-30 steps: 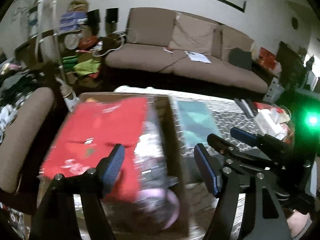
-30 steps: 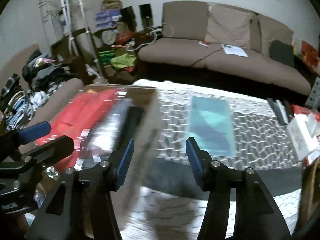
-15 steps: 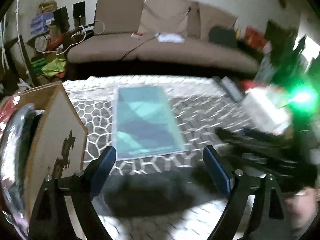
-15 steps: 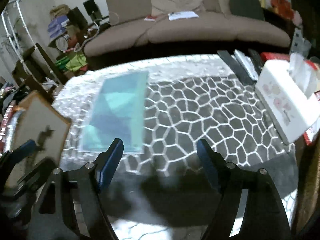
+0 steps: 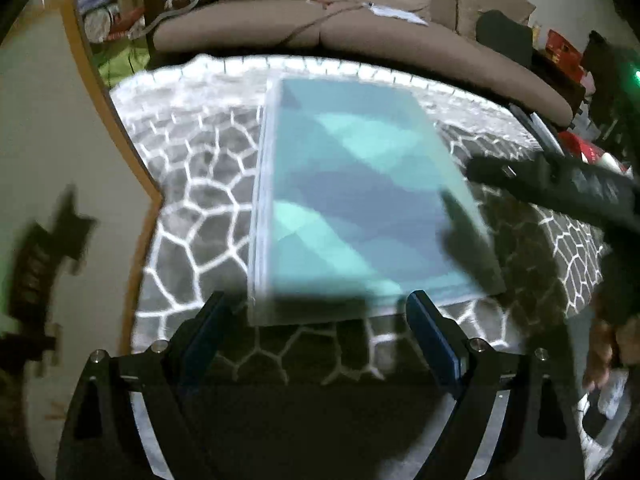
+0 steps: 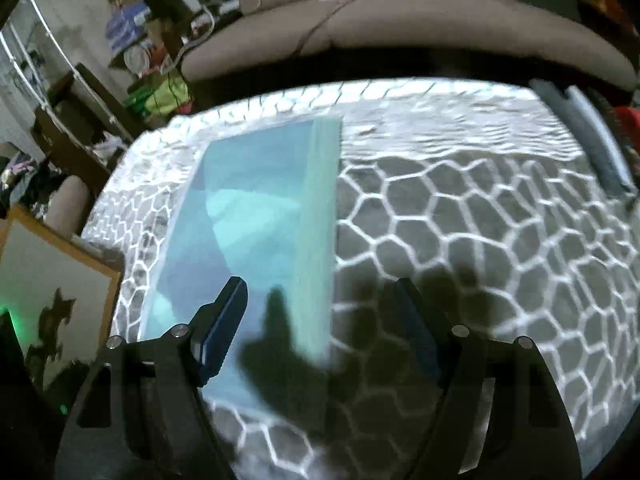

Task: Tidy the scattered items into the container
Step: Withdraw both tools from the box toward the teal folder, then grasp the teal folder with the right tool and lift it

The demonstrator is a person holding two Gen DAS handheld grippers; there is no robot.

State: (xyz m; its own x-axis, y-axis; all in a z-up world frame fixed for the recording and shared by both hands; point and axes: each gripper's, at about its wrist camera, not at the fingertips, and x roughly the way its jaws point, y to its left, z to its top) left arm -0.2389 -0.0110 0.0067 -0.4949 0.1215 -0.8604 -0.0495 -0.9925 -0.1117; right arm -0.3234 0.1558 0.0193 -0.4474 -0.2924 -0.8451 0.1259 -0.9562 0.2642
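Your left gripper (image 5: 314,332) and right gripper (image 6: 320,320) both hung spread wide and empty, jaws just widened, over the flat teal rectangular box (image 5: 360,208) lying on the grey honeycomb-patterned surface (image 6: 480,240), cardboard container (image 5: 60,160) at left, brown sofa (image 5: 400,36) behind.

flat teal box (image 5: 352,208) lying face-up on the honeycomb-pattern worktop (image 5: 200,184), cardboard container (image 5: 52,160) just beside it

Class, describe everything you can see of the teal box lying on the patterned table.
The teal box is a flat, long rectangular package, printed with angular patches of light teal and darker blue, its sides paler. It looks like smooth card or plastic. It lies flat and closed on the honeycomb-patterned table, shadows falling across its near end. Nothing grips it.
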